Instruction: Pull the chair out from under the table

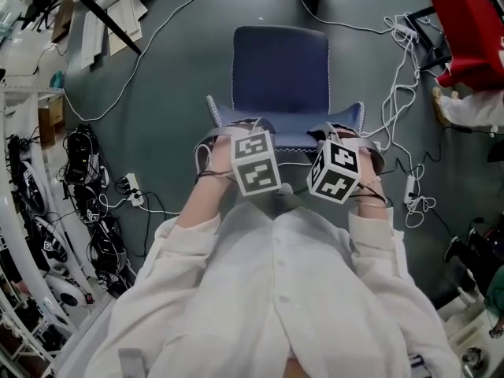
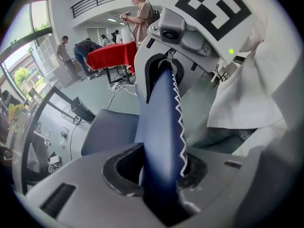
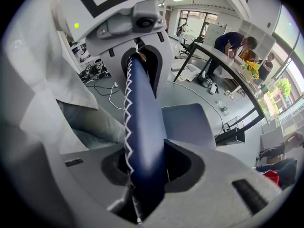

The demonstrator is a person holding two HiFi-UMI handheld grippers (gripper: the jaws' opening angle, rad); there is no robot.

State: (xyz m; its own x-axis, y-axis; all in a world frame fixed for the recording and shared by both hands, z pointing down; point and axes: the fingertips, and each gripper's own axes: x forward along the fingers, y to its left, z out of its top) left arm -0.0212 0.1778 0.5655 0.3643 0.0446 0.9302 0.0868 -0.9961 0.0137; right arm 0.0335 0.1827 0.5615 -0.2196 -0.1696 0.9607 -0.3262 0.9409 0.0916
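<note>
The person (image 1: 276,290) in the white coat is standing right behind the blue chair (image 1: 280,69). The chair is sitting on the grey floor (image 1: 173,116) in the upper middle of the head view, well apart from the dark-framed table (image 1: 106,14) at the upper left.

Both grippers are pointing steeply down onto the top edge of the backrest (image 1: 287,124). The left gripper (image 1: 236,136) is biting near its left end and the right gripper (image 1: 340,136) near its right end.

In each gripper view the jaws are standing partly apart, with the padded backrest filling the gap and the pads pressing on it (white zigzag stitching is running along its edge). White cables (image 1: 398,93) are trailing over the floor at the right, below a red-draped table (image 1: 465,22).
</note>
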